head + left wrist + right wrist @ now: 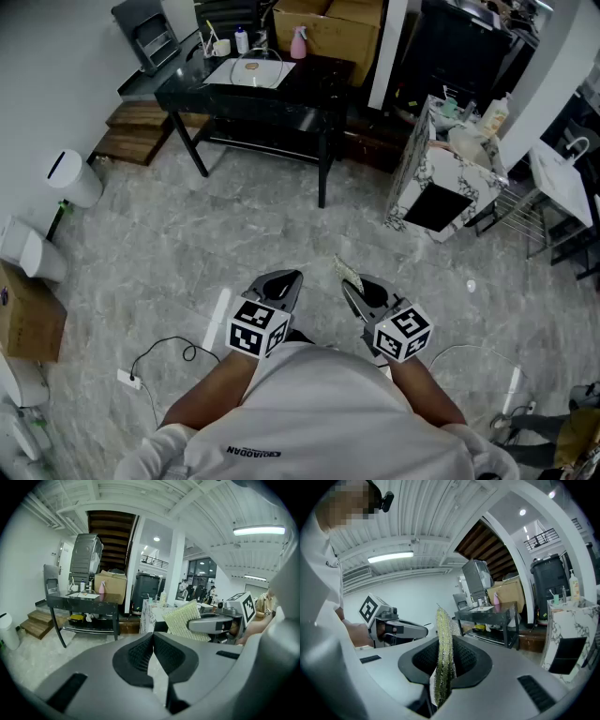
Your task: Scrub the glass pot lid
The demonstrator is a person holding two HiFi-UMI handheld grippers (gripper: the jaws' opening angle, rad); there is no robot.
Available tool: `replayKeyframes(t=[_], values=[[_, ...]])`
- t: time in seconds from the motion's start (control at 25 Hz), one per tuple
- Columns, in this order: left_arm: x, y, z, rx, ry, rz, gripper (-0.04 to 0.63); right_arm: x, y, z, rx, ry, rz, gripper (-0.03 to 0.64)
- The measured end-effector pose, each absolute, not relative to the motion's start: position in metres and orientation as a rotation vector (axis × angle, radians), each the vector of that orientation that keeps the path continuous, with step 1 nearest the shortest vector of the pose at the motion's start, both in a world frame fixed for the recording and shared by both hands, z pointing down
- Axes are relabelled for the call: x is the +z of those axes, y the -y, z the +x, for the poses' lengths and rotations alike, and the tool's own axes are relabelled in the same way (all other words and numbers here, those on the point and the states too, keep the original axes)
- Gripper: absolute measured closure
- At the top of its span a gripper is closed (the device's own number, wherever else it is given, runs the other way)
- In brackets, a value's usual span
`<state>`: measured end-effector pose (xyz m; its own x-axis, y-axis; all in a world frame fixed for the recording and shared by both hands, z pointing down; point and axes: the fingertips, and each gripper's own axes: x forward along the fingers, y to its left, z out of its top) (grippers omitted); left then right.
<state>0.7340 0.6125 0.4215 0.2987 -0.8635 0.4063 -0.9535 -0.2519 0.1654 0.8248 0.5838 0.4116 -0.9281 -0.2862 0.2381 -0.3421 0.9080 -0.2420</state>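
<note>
Head view: left gripper (281, 286) and right gripper (361, 295) sit close to the body, while the glass pot lid (251, 70) lies well apart on the black table (314, 82). Left gripper view: jaws pressed together, nothing between. Right gripper view: jaws clamped on a scouring pad (443, 653), edge-on.

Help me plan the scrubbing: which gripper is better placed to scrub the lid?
Right. The right gripper is shut on the scrub pad; the left gripper is shut, empty. Both are far from the glass lid.
</note>
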Motion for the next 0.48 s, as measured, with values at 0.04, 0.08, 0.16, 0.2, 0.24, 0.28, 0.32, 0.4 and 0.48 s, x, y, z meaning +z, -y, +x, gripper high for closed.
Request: replayKeyframes(t=[0.04, 0.08, 0.16, 0.2, 0.24, 0.28, 0.32, 0.4, 0.48], values=[[0.421, -0.612, 0.733, 0.327, 1.63, 2.198, 0.58, 0.412, -0.584, 0.824, 0.418, 2.873, 0.478, 0.534], [0.42, -0.612, 0.732, 0.325, 1.632, 2.2, 0.58, 0.413, -0.583, 0.823, 0.42, 2.872, 0.48, 0.535], [0.419, -0.61, 0.73, 0.322, 1.636, 2.2, 0.58, 0.413, -0.58, 0.821, 0.424, 2.871, 0.489, 0.535], [0.419, -0.609, 0.728, 0.322, 1.639, 2.198, 0.58, 0.414, -0.578, 0.82, 0.427, 2.87, 0.495, 0.535], [0.419, -0.608, 0.725, 0.322, 1.641, 2.195, 0.58, 0.415, -0.576, 0.818, 0.428, 2.868, 0.501, 0.535], [0.42, -0.607, 0.722, 0.324, 1.643, 2.191, 0.58, 0.416, -0.574, 0.815, 0.428, 2.867, 0.504, 0.535], [0.421, -0.606, 0.718, 0.326, 1.645, 2.186, 0.58, 0.417, -0.573, 0.812, 0.427, 2.865, 0.505, 0.535], [0.424, -0.605, 0.709, 0.33, 1.647, 2.172, 0.58, 0.418, -0.569, 0.806, 0.428, 2.863, 0.505, 0.535], [0.427, -0.6, 0.7, 0.327, 1.646, 2.163, 0.58, 0.418, -0.564, 0.799, 0.436, 2.864, 0.51, 0.535]])
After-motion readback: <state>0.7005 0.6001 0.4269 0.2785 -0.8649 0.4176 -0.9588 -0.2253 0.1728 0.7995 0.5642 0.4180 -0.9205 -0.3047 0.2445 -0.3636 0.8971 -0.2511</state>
